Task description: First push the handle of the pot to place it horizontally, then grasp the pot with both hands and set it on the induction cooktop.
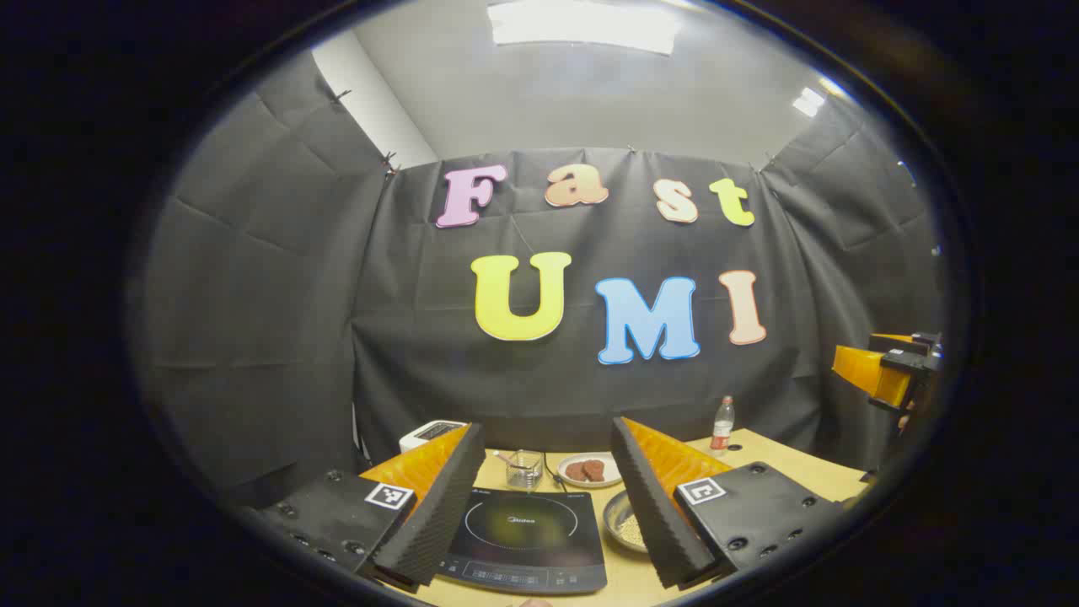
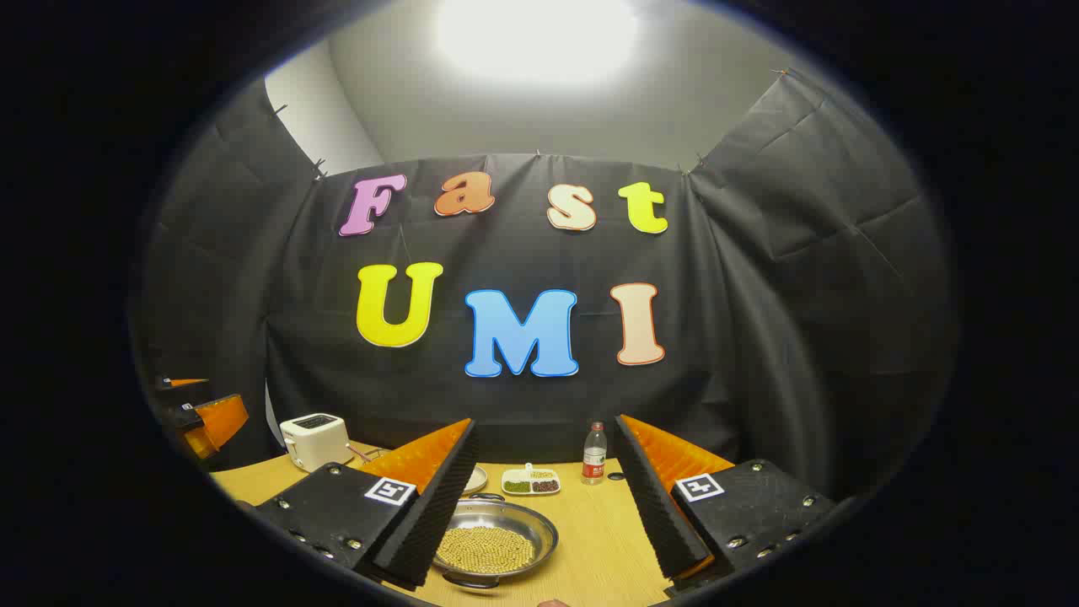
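the cooktop [image 1: 524,539] sits on the table [image 2: 607,539], the pot [image 2: 497,539] of beans just right of it. both the left gripper [image 1: 539,497] and right gripper [image 2: 539,497] hang wide open, holding nothing. the handle, probably at the pot's near rim, looks small: a hard push could slide the pot or spill beans.

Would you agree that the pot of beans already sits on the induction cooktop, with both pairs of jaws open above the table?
Not quite: the pot sits on the table beside the induction cooktop, not on it, as the left gripper view shows. Both pairs of jaws do stand open above the table.
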Available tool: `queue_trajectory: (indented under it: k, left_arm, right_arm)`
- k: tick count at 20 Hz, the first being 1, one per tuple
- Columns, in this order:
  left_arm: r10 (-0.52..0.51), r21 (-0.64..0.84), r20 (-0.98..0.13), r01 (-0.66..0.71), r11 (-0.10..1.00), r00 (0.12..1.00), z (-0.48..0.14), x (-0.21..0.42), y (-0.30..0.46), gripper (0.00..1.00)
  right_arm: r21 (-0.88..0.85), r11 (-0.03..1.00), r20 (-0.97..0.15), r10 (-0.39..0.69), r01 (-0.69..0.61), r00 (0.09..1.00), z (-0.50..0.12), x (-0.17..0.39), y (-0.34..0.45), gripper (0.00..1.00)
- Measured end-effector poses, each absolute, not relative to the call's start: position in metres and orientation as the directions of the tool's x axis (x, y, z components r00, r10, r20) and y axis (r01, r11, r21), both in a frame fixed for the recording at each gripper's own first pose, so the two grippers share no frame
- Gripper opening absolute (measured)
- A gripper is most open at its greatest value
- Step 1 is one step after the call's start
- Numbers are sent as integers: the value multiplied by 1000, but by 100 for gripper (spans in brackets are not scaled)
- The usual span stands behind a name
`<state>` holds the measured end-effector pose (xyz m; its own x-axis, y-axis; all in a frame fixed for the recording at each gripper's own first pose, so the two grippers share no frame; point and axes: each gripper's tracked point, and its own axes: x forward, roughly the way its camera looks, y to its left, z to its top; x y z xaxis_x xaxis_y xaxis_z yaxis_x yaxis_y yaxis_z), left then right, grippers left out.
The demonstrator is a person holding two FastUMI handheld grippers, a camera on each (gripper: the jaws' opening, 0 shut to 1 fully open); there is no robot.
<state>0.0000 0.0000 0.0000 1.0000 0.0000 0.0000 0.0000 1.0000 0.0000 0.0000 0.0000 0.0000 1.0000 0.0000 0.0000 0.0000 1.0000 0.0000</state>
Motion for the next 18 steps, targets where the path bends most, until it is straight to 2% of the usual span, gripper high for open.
queue_trajectory:
  k: [7, 8, 10, 18]
  left_arm:
    - [-4, 4, 4, 4, 1000, 1000, -1, 5, -4, 98]
    - [-5, 4, 4, 5, 1000, 1000, 0, 5, -4, 100]
    - [-6, 2, 6, 6, 1000, 1000, 1, 5, -6, 98]
    - [-12, -2, 4, 12, 1000, 1000, -1, 8, -10, 98]
  right_arm:
    - [1, 1000, -4, -2, 2, 1000, -2, 5, 1, 96]
    - [0, 1000, -4, -2, 2, 1000, -2, 4, 0, 96]
    - [-5, 1000, -5, 0, 0, 1000, -2, 5, 0, 96]
    - [-6, 1000, -22, -3, 3, 1000, -8, 8, -3, 96]
